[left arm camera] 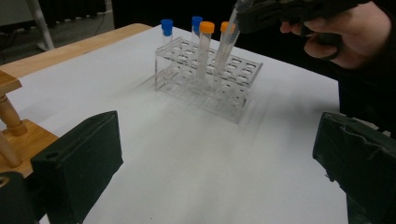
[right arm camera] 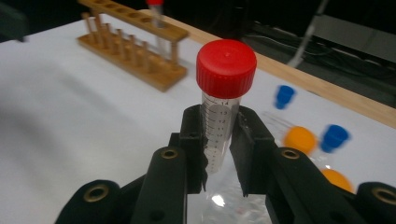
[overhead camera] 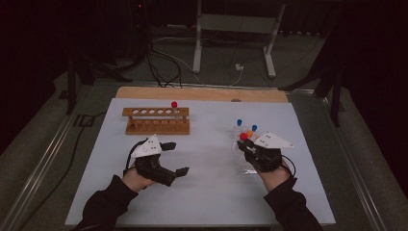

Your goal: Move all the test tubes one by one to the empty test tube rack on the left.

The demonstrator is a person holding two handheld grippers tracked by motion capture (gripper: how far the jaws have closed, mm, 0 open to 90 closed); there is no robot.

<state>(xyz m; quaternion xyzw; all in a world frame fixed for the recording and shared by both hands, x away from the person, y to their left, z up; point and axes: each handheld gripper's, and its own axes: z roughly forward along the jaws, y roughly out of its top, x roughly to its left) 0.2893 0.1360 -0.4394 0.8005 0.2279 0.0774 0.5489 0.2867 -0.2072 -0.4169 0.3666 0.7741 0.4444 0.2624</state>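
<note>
High view: right hand-held gripper (overhead camera: 246, 144) poised over the clear rack (overhead camera: 242, 154) at the right of the white surface (overhead camera: 207, 192), pinching a red-capped tube (overhead camera: 243, 136) whose cap pokes up just ahead of the jaws. Two blue-capped tubes (overhead camera: 239, 122) and an orange-capped tube (overhead camera: 249, 133) just beyond it. Left hand-held gripper (overhead camera: 175, 158) well apart to the left, low over the surface, jaws spread and holding nothing, pointing right. Wooden rack (overhead camera: 156, 121) beyond it, one red-capped tube (overhead camera: 174, 105) upright near its right end.

Left gripper view: own two jaws wide apart at the bottom corners, bare surface between them. Clear rack ahead, blue and orange caps standing in it; other hand's gripper at the top right, clamped on a tilted tube whose lower end reaches into the rack. Corner of the wooden rack at the left edge.

Right gripper view: red-capped tube upright between the two black jaws, gripped on its graduated wall below the cap, cap well clear above the jaw tips. Blurred blue and orange caps lower right, wooden rack far upper left.
</note>
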